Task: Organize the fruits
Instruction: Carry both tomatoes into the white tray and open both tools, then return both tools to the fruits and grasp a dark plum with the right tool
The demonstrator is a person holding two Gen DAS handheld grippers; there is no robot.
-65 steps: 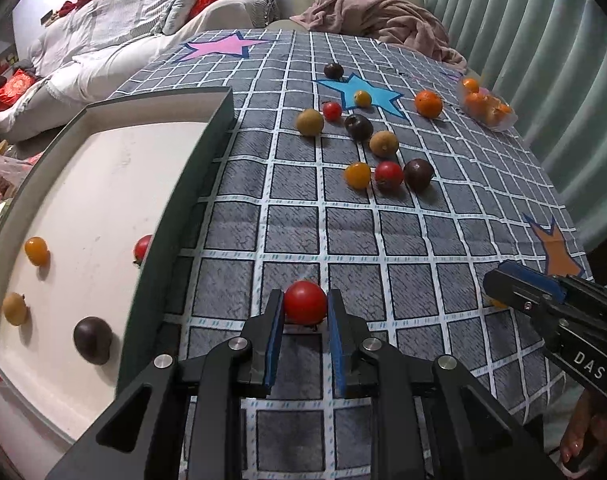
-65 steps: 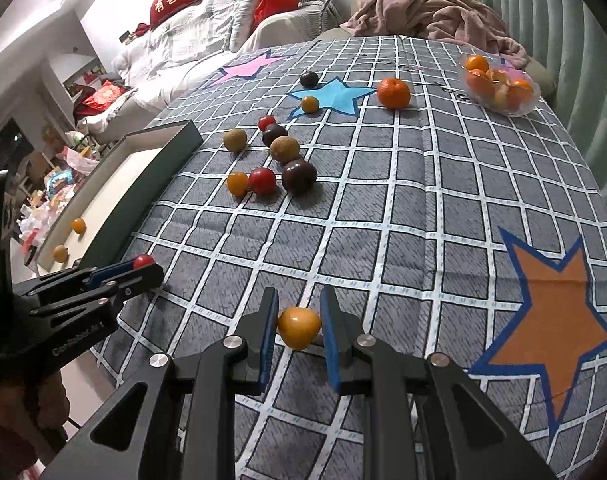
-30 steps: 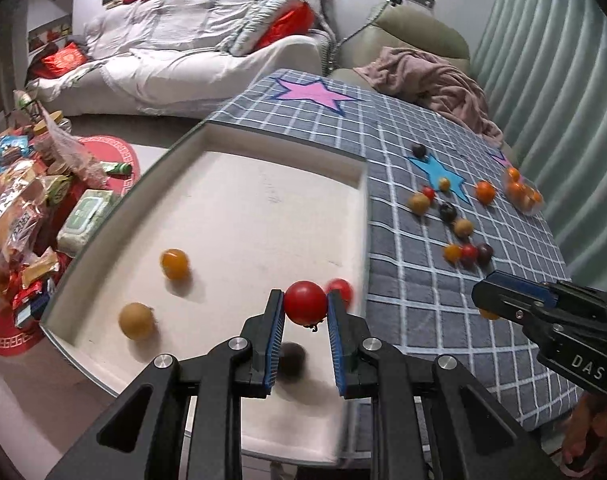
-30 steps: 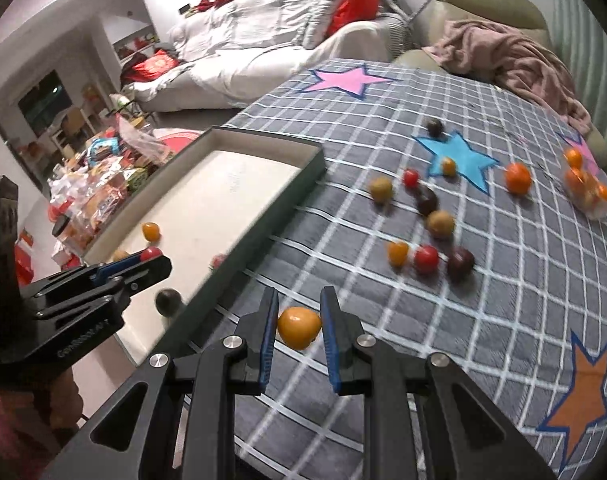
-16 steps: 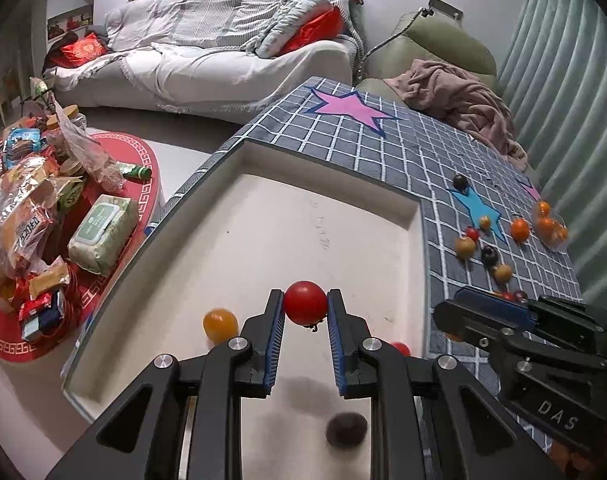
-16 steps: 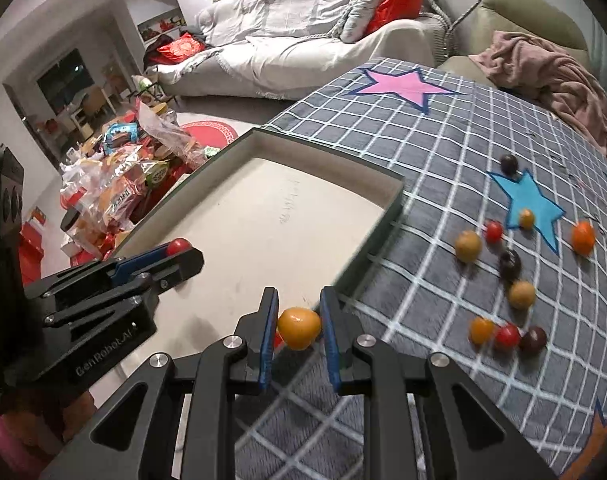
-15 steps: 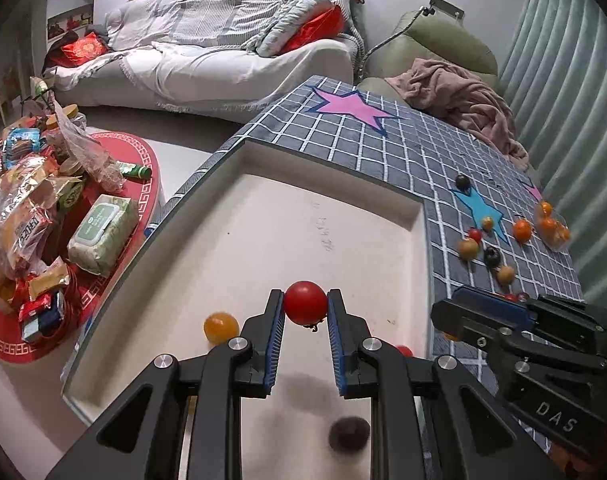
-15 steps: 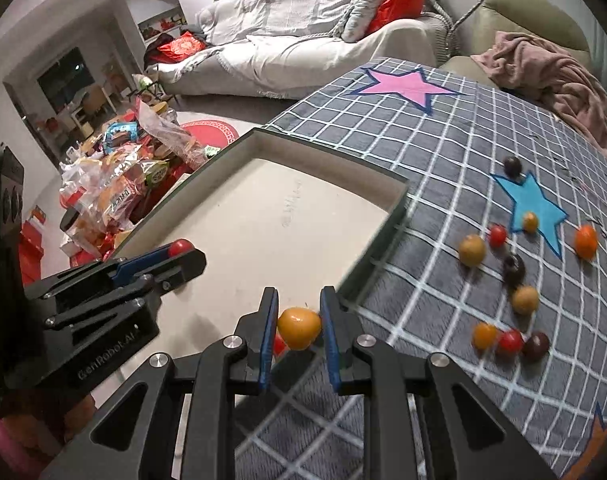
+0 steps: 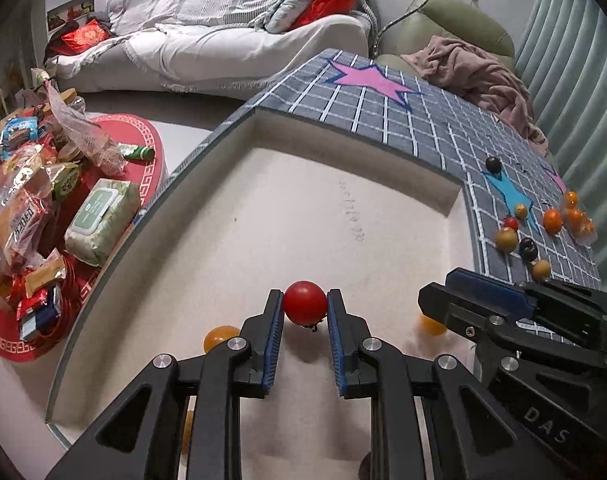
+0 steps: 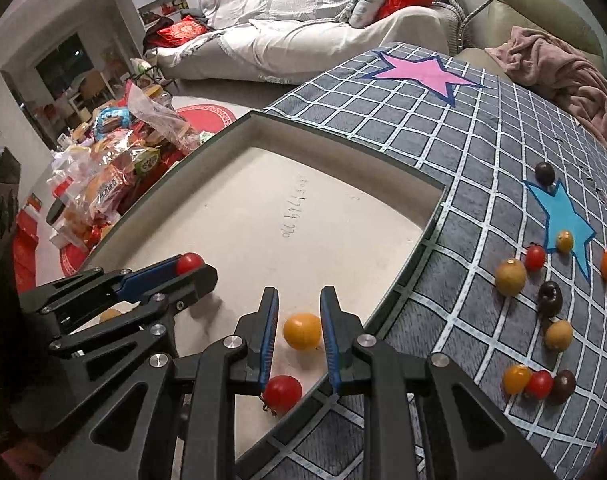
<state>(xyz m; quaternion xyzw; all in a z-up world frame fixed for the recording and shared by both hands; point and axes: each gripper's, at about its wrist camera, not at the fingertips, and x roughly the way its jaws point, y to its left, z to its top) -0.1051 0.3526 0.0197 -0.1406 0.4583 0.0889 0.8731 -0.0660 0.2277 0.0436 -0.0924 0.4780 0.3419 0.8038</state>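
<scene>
Red tomato [image 9: 305,307] clamped between left gripper [image 9: 304,312] fingers, held above the tray [image 9: 343,152] floor near its front, not touching it. Orange fruit [image 10: 302,331] sits between right gripper [image 10: 296,330] fingers, which are apart with gaps on both sides; looks released, can't tell if it rests on the tray floor or is just above it. Another red tomato [image 10: 282,394] lies in the tray by the right wall, just under the right fingers; a yellow fruit [image 9: 219,336] lies in the tray left of the left fingers. Loose fruits [image 10: 510,277] wait on the checked table [image 10: 463,160] right of the tray. Step in hand, likely: drop the red one in the tray. Lower it close to the floor before opening so it doesn't bounce or roll, place near the other red if sorting by colour, open slowly, keep both grippers apart since they're close, lift the right one straight up without nudging the orange
</scene>
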